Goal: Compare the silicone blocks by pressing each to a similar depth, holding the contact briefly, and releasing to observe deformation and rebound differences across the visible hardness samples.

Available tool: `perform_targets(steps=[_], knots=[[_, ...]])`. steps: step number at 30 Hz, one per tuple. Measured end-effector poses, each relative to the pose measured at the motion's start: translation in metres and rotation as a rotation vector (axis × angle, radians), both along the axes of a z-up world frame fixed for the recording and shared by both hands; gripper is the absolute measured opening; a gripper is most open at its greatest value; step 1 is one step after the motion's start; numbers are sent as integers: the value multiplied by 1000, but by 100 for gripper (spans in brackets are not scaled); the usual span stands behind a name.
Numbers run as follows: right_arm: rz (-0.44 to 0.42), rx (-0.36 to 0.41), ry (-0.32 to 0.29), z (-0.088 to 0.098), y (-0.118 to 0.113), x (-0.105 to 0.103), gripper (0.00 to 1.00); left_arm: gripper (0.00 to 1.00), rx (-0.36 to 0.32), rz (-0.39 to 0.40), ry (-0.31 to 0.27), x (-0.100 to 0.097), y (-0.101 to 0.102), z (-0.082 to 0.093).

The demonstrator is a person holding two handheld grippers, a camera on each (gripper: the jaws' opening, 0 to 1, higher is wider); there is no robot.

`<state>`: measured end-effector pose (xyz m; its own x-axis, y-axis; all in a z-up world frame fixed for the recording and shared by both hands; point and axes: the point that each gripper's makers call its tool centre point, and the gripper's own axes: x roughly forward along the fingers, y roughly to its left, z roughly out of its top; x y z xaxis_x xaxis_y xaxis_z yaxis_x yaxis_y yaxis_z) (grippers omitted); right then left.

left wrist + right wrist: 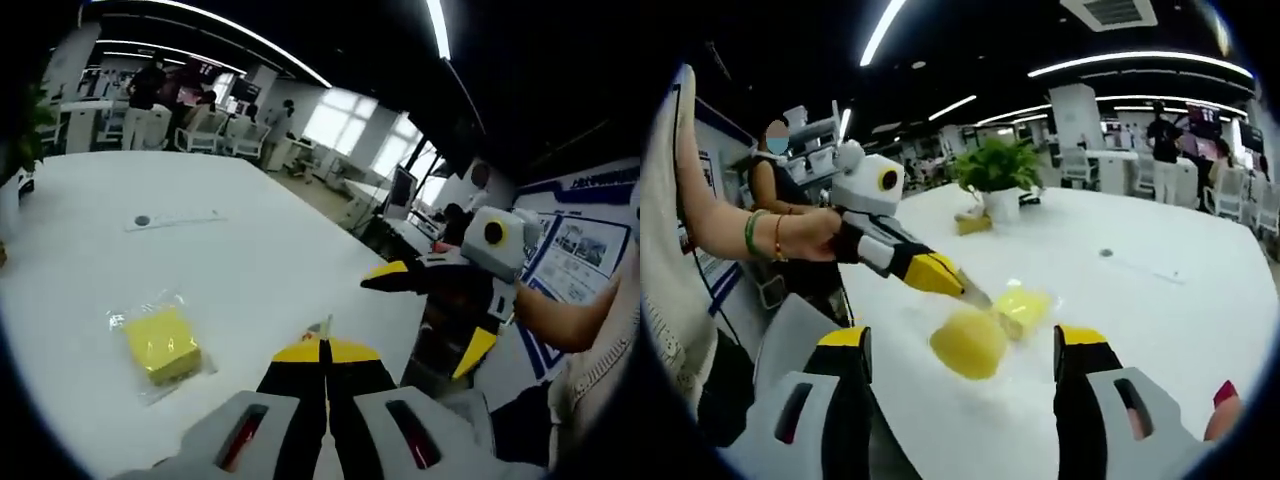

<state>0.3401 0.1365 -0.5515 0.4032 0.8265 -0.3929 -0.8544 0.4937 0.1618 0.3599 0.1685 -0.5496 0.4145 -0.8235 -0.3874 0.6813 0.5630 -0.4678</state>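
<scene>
The left claw point(325, 345) is pressed together, its yellow tips meeting with what looks like a thin clear edge of bag film caught between them, though I can't be sure of that. A yellow block point(162, 343) in a clear bag lies on the white counter point(250, 260) at about nine o'clock from those tips, near but apart.

In the right gripper view the right claw point(965, 345) stands spread wide. Between its tips sits a blurred yellow lump point(968, 343); I cannot tell whether it rests on the counter or hangs from the left claw point(962, 287), which reaches in from ten o'clock with its tip just at the lump. Touching the lump at about one o'clock is the bagged block point(1023, 306). A potted plant point(997, 175) stands farther back on the counter at twelve o'clock.

My guess is the press has not begun and a sample is only being lined up. To do it well, I'd let the sample lie flat and steady first, bring the spread claw squarely over its middle rather than an edge, and close slowly so both tips meet it evenly. Stop at a modest dent, hold a beat, then open cleanly and watch how fast the face springs back. The same depth should be used on the bagged block, where the slippery film may let it skid.
</scene>
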Motion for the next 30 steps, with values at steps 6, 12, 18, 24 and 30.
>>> perform_targets(steps=[6,12,18,24,30], knots=[[80,-29,-8,0,15,11,71,0,-11,-32,-35,-1,-6,20],[174,-107,-19,-10,23,18,71,0,-23,-59,-72,0,-10,39],[317,-168,3,-19,32,14,69,0,-28,-108,-87,-5,-16,51],[455,-220,51,-31,40,3,60,0,-9,-166,-114,-13,-22,58],[501,-221,80,-33,42,-5,37,0,-7,-198,-126,-19,-25,62]])
